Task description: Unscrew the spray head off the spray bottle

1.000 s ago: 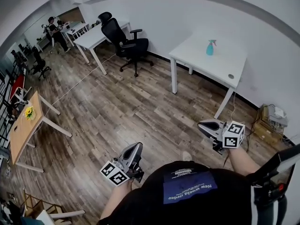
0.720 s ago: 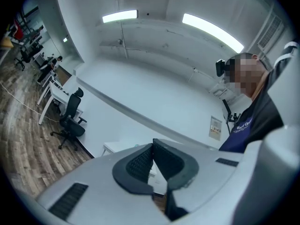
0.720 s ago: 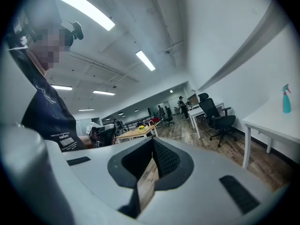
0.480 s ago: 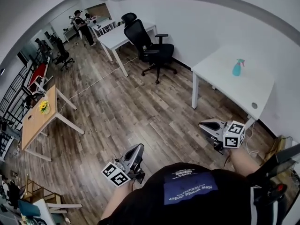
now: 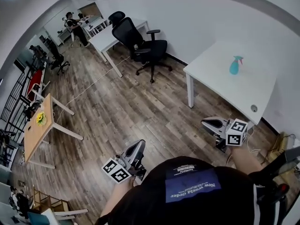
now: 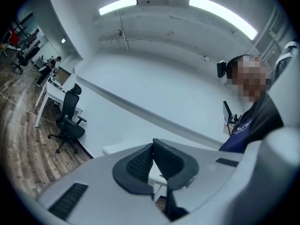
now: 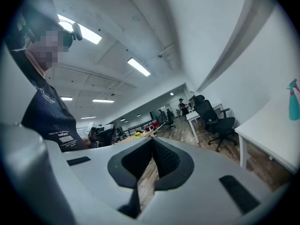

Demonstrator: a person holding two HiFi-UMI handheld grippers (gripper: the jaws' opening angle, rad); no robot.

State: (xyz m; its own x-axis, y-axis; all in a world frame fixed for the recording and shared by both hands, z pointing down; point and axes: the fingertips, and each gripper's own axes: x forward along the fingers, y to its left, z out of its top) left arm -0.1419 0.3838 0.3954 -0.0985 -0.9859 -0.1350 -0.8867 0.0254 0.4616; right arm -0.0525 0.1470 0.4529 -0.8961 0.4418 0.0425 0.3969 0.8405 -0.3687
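A teal spray bottle (image 5: 234,65) with a darker spray head stands upright on the white table (image 5: 220,81) at the upper right of the head view, far from both grippers. It also shows at the right edge of the right gripper view as the teal spray bottle (image 7: 294,100). My left gripper (image 5: 139,144) is held low in front of my body, shut and empty. My right gripper (image 5: 204,123) is held to the right, a little short of the table's near edge, also shut with nothing in it. Their pads meet in both gripper views.
A black office chair (image 5: 140,43) stands by another white desk (image 5: 110,34) at the back. A wooden table (image 5: 37,130) with a yellow item sits at the left. Wooden floor (image 5: 122,111) lies between me and the table. People stand at the far back.
The room has shifted in the head view as I walked: the white table and bottle now lie closer and further right. Both grippers stay shut in front of my body.
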